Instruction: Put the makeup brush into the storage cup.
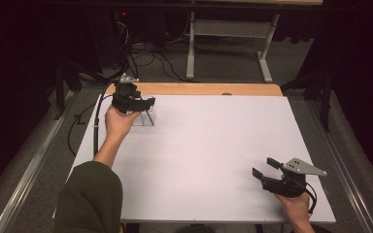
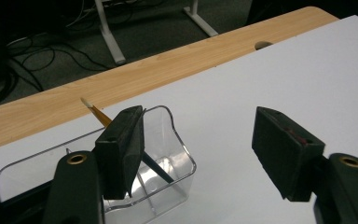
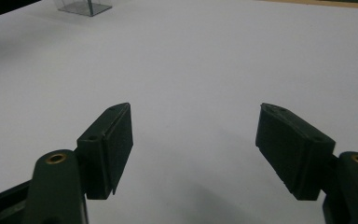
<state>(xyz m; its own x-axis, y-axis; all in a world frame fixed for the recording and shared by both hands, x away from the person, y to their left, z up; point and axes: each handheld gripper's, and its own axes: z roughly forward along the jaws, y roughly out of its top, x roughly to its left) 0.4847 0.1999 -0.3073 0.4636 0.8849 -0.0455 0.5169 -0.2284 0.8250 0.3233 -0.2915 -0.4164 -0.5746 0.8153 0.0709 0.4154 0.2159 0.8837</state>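
A small clear plastic box (image 2: 179,140) stands near the far left corner of the white sheet (image 1: 209,145). A yellow pencil (image 2: 99,115) with a pale tip leans in it, its upper end sticking out over the rim. My left gripper (image 2: 198,140) hovers just above and beside the box with its jaws wide apart and nothing between them; the left jaw hides part of the pencil. In the high view the left gripper (image 1: 143,101) sits over the box (image 1: 144,119). My right gripper (image 1: 264,167) rests low at the near right, open and empty (image 3: 193,140).
The white sheet covers most of a wooden table, whose bare strip (image 1: 199,89) runs along the far edge. Beyond it stand a white desk frame (image 1: 192,43) and cables (image 1: 150,58) on the floor. The box (image 3: 81,7) lies far from the right gripper.
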